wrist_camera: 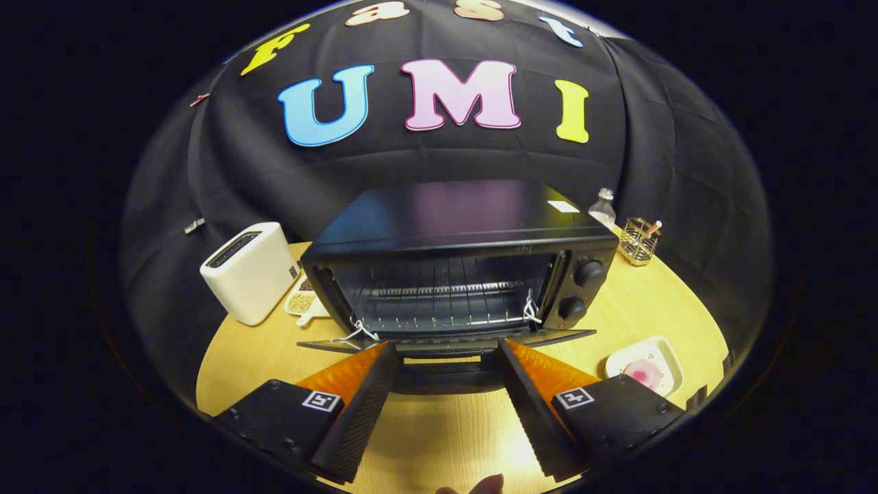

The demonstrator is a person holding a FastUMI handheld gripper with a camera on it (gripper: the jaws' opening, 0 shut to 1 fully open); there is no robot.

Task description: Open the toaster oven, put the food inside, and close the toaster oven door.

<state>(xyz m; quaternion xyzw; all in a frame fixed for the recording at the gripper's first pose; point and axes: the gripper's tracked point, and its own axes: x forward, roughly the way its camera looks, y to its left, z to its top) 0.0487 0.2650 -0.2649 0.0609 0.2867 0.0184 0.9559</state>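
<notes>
The gripper (446, 357) is spread wide and holds nothing, its tips at the front edge of the oven's (473, 233) dropped door (446, 339); the food (643, 374) sits on a plate (669, 353) right of the oven; swinging across risks clipping that door.

A black toaster oven (453, 274) is seen standing on the wooden counter (439, 425), its glass door (446, 341) dropped fully open and flat, the wire rack (439, 302) inside bare. To the oven's right, pink food (643, 374) is seen lying on a white square plate (669, 357).
</notes>
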